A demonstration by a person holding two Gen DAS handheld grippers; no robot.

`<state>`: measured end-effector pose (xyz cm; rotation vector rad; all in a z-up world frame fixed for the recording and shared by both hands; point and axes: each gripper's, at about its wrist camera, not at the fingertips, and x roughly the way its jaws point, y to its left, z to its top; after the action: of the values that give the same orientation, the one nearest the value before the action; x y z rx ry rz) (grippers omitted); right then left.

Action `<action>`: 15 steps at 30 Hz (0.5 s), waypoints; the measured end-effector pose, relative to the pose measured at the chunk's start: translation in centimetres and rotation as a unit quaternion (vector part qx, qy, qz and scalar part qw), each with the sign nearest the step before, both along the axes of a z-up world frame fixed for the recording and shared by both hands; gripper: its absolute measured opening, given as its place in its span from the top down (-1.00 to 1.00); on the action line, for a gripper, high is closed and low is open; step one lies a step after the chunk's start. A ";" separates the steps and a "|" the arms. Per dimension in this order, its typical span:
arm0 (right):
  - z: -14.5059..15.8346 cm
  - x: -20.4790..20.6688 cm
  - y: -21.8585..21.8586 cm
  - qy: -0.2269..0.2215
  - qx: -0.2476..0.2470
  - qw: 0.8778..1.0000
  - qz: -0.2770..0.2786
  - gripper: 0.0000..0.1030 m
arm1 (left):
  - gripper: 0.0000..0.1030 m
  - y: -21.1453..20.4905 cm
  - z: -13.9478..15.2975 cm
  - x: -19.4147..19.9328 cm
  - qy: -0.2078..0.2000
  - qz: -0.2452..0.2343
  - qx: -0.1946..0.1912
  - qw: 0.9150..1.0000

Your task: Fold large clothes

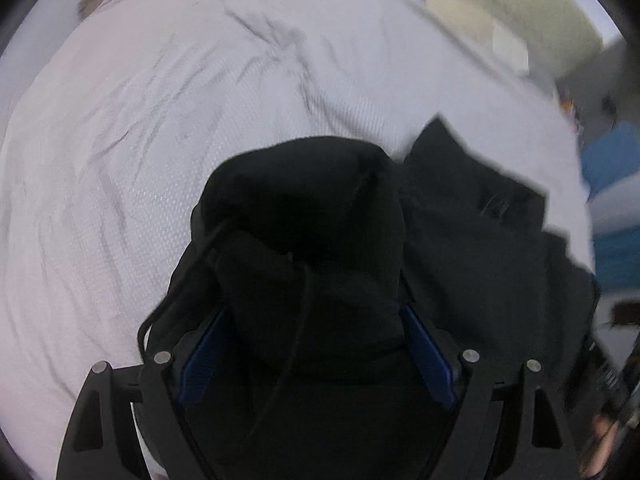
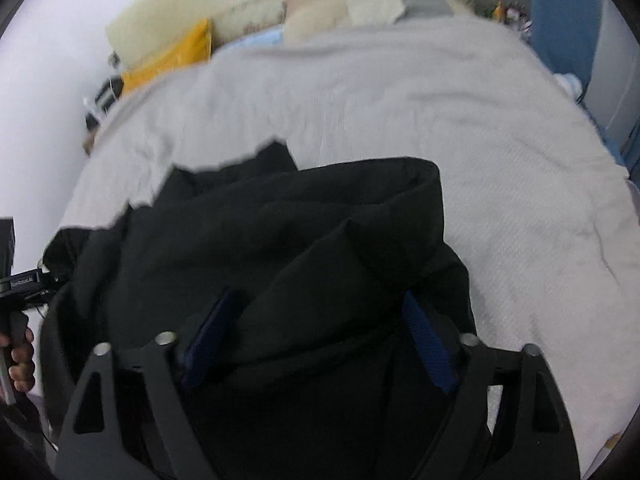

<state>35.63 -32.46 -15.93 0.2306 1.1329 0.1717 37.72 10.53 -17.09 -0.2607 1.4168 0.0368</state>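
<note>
In your left wrist view, your left tool (image 1: 316, 344) stands wide with the bunched black fabric garment (image 1: 312, 216) filling the gap between its blue pads (image 1: 426, 352); whether they press it, you cannot tell. The garment lies on the white textured bedspread (image 1: 160, 140), trailing toward 3 o'clock.

In your right wrist view, your right tool (image 2: 316, 340) likewise straddles a thick fold of the garment (image 2: 280, 224), its grip unclear. A hand (image 2: 20, 356) holds the other handle at 9 o'clock.

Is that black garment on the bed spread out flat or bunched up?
Bunched up. The black garment lies in thick rolls and folds on the white bedspread, with uneven edges.
</note>
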 end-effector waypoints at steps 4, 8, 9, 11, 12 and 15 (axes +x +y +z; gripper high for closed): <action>-0.9 -0.5 0.1 0.002 0.007 1.000 0.016 0.50 | 0.22 -1.1 -0.5 -0.9 -0.007 -0.033 0.032 0.999; 2.7 -1.8 -2.0 -0.062 0.040 0.997 -0.019 0.79 | 0.78 -1.3 3.9 -2.0 -0.060 -0.039 0.065 0.995; 4.4 -2.1 -2.6 -0.086 0.040 0.995 -0.021 0.80 | 0.80 -1.0 5.9 -2.3 -0.088 -0.032 0.066 0.993; 7.0 -2.6 -3.5 -0.112 0.050 0.992 -0.021 0.81 | 0.81 0.5 11.0 -2.9 -0.162 -0.009 0.052 0.985; 8.6 -2.7 -4.4 -0.126 0.056 0.990 -0.027 0.81 | 0.81 1.2 13.2 -3.0 -0.189 0.004 0.042 0.981; 11.9 -1.8 -6.2 -0.153 0.069 0.985 -0.050 0.81 | 0.81 2.6 17.6 -2.3 -0.241 0.026 0.001 0.970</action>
<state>33.87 -38.64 -4.01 0.3709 0.8026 0.1904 35.41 13.11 0.54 -0.2833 0.9254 0.0167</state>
